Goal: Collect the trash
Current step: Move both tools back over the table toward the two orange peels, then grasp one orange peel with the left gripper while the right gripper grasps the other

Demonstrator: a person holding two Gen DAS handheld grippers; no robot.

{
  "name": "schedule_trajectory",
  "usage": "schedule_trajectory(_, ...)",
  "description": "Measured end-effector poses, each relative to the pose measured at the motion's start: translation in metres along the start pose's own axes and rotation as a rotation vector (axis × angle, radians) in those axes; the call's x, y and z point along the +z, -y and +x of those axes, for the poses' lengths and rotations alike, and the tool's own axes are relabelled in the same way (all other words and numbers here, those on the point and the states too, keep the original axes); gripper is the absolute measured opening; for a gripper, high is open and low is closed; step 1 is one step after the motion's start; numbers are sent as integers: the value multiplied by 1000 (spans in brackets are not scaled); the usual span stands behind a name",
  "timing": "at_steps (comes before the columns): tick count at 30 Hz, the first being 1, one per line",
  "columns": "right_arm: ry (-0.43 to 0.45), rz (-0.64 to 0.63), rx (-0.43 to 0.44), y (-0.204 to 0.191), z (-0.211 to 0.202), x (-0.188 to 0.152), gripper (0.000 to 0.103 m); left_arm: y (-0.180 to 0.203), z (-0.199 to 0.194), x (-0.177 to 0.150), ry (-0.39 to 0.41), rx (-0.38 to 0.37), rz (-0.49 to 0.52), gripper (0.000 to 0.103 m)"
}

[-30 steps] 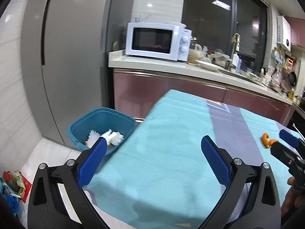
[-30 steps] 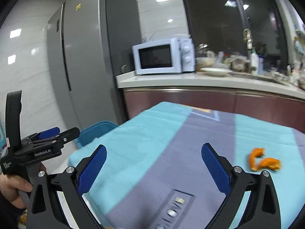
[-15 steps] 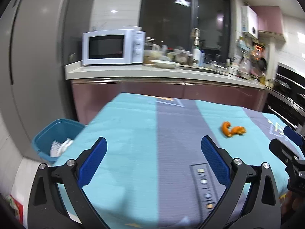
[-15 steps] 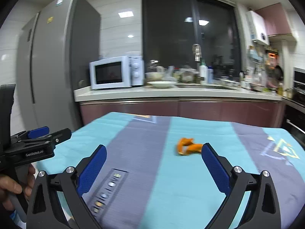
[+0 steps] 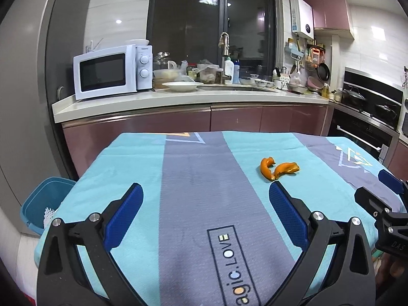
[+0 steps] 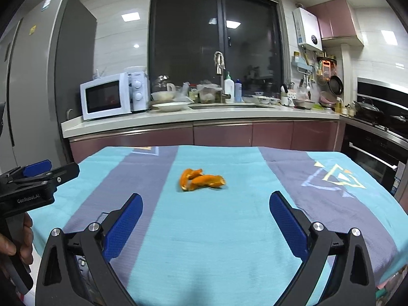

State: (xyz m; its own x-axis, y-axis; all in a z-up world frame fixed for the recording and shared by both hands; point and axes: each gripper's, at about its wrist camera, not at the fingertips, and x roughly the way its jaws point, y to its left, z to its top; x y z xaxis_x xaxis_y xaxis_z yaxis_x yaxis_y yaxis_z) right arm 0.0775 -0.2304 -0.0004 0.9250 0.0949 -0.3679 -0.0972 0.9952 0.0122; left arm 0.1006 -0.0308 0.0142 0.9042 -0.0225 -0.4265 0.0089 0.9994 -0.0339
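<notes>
As viewed from the left wrist: the left gripper (image 5: 205, 205) hovered over the near part of the table, jaws spread wide and holding nothing.
Trash item, left view: one orange peel (image 5: 278, 170) lay on the blue striped tablecloth (image 5: 132, 173), ahead and to the right of the spread jaws, touching neither.
Bin, left view: a blue trash bin (image 5: 38, 204) stood on the floor beside the table's left edge; white scraps showed inside it.
Right tool, left view: the right gripper (image 5: 380, 195) appeared at the right margin, only partly in frame.
Right wrist view: the right gripper (image 6: 206, 205) was likewise empty, jaws spread, with the orange peel (image 6: 201, 179) lying almost centred ahead of the gap, apart from both pads.
Left tool, right view: the left gripper (image 6: 43, 176) showed at the left edge, a hand (image 6: 17, 237) on its grip.
Progress, judged: partly done, since the bin already held scraps; the peel was not yet picked up and no other litter was visible on the cloth.
Orientation: the peel was two curled strips joined in a rough V; its long axis ran across the table, left to right, tips curling upward.
Outstanding, judged: grasp, carry left, release into the bin.
</notes>
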Motion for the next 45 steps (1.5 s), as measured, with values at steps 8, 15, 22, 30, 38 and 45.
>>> schedule_trajectory(8,-48,26,5,18,28,5,96,21,37,13,-35,-46,35,97)
schedule_trajectory(15,-125,17,23,31,71,20,96,46,85,25,-101,-112,53,97)
schedule_trajectory(22,-235,-1,78,43,120,32,96,63,146,39,-203,-177,28,97)
schedule_trajectory(30,-303,-12,107,51,156,37,96,89,225,40,-358,-197,3,97)
schedule_trajectory(38,-334,-22,131,55,176,34,96,102,277,45,-419,-200,10,93)
schedule_trajectory(45,-353,-31,163,52,191,36,95,114,301,39,-464,-187,45,75)
